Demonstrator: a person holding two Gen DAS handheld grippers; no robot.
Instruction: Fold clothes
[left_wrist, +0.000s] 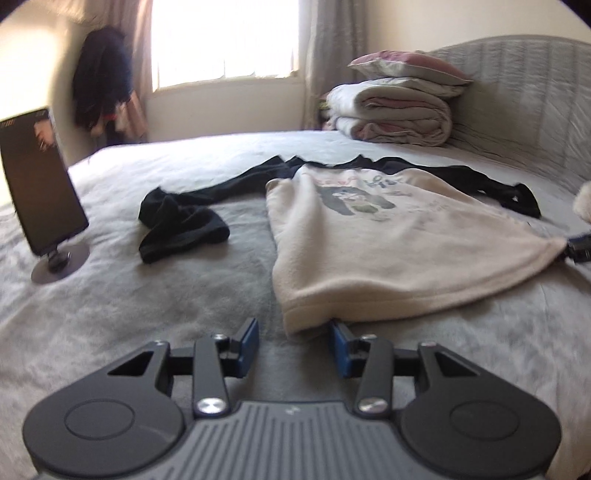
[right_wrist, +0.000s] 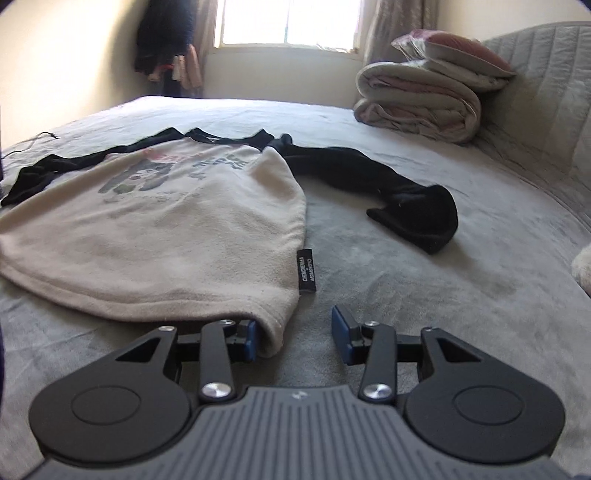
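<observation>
A cream fleece sweatshirt with black sleeves and a printed front lies flat on the grey bed. Its left black sleeve trails out crumpled toward the left. My left gripper is open at the hem's left corner, and the cloth edge lies between its blue pads. In the right wrist view the same sweatshirt fills the left half, its other black sleeve stretched out to the right. My right gripper is open at the hem's right corner, with the left pad tucked under the cloth.
A phone on a round stand sits on the bed at the left. Folded quilts with a pillow on top are stacked by the wicker headboard. A black side label sticks out from the sweatshirt. Dark clothes hang near the window.
</observation>
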